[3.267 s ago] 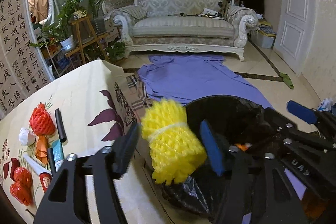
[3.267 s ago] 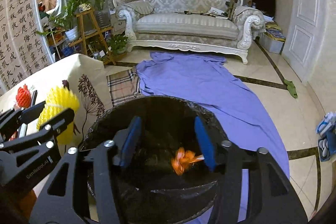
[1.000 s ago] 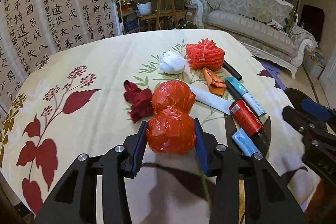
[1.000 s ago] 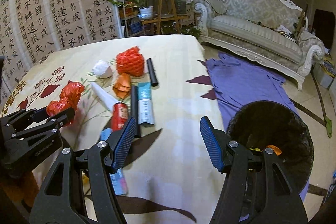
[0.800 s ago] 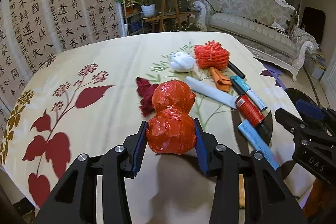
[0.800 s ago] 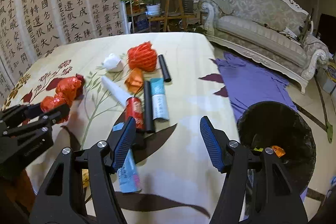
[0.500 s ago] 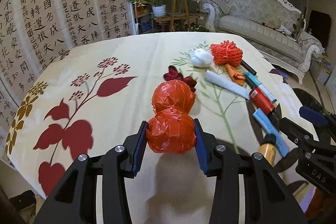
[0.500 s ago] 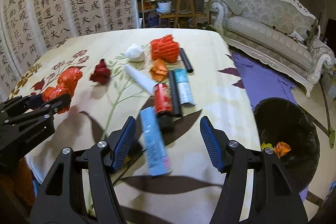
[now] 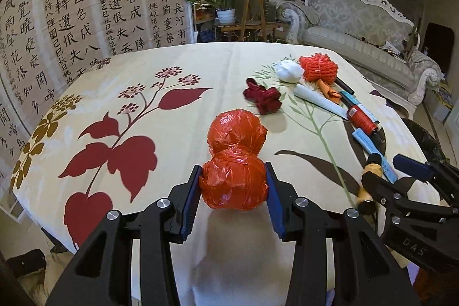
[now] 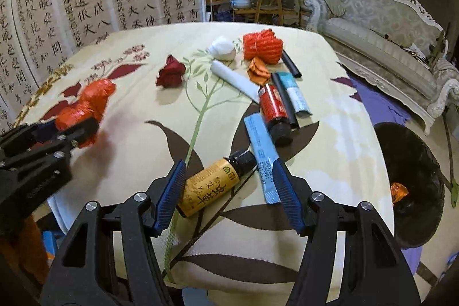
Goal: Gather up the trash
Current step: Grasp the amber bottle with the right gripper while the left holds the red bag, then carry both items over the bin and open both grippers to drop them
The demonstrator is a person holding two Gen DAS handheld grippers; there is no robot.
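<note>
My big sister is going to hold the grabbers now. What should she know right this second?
Left gripper: shut on the red bag, held just over the table.
Right gripper: open, holding nothing, fingers on either side of the yellow bottle and the blue tube.
Bin: on the floor past the table's right edge, with an orange wrapper already in it.
Left to do: drop the red bag in the bin, then the bottle, tube, red bottle, white roll, orange net, white wad, dark red scrap and the rest.
</note>
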